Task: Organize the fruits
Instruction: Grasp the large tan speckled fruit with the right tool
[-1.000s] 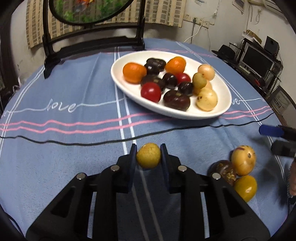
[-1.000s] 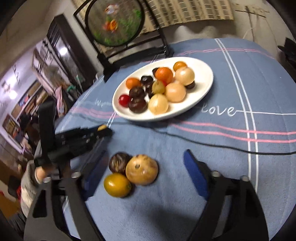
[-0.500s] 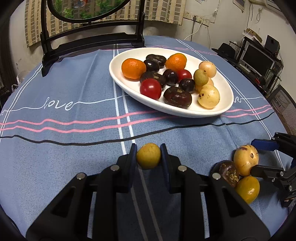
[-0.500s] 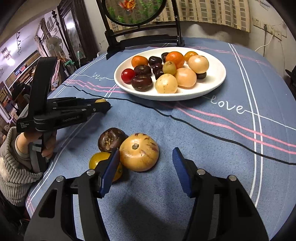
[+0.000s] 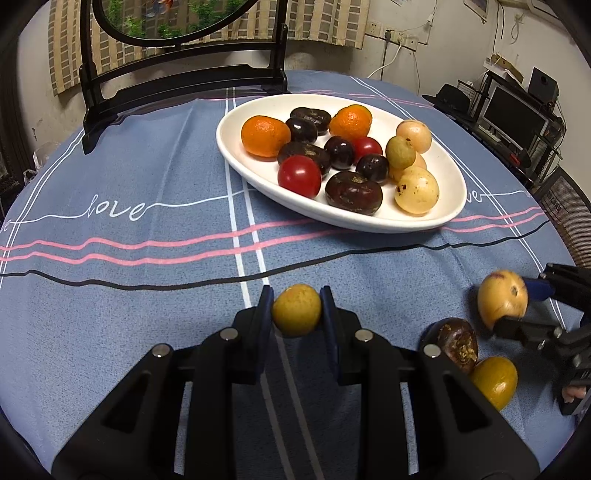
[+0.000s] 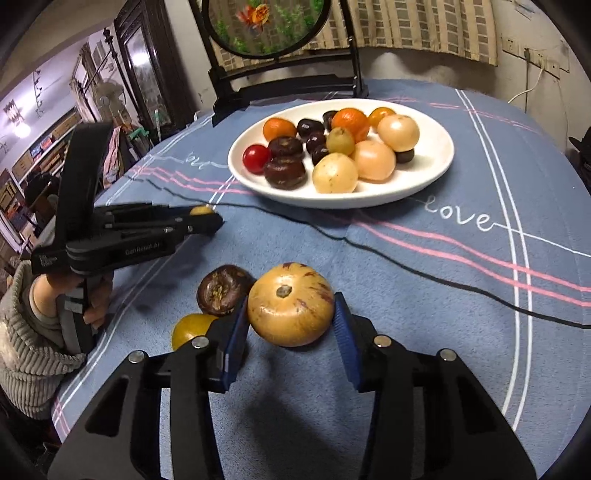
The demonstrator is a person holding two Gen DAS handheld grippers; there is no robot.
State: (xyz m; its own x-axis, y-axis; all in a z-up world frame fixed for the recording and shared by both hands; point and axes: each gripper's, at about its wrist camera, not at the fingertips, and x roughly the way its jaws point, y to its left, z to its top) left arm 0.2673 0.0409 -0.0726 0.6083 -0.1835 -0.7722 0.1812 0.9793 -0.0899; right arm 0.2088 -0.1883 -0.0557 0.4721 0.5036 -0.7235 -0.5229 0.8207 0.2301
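Observation:
My left gripper (image 5: 296,310) is shut on a small yellow fruit (image 5: 296,309) and holds it just above the blue cloth, in front of the white oval plate (image 5: 436,221) full of fruit. It also shows in the right wrist view (image 6: 201,218). My right gripper (image 6: 290,317) has its blue pads against both sides of a large tan striped fruit (image 6: 290,302), also seen in the left wrist view (image 5: 502,301). A dark brown fruit (image 6: 221,290) and a yellow fruit (image 6: 190,328) lie on the cloth just left of it.
The plate (image 6: 424,184) holds oranges, red tomatoes, dark and pale fruits. A black stand with a round framed picture (image 6: 266,29) rises behind the plate. The round table's edge curves away on the right; shelves and a monitor (image 5: 513,114) stand beyond.
My right gripper has moved forward and closed its pads around the tan striped fruit. My left gripper has come nearer the plate, still holding the small yellow fruit.

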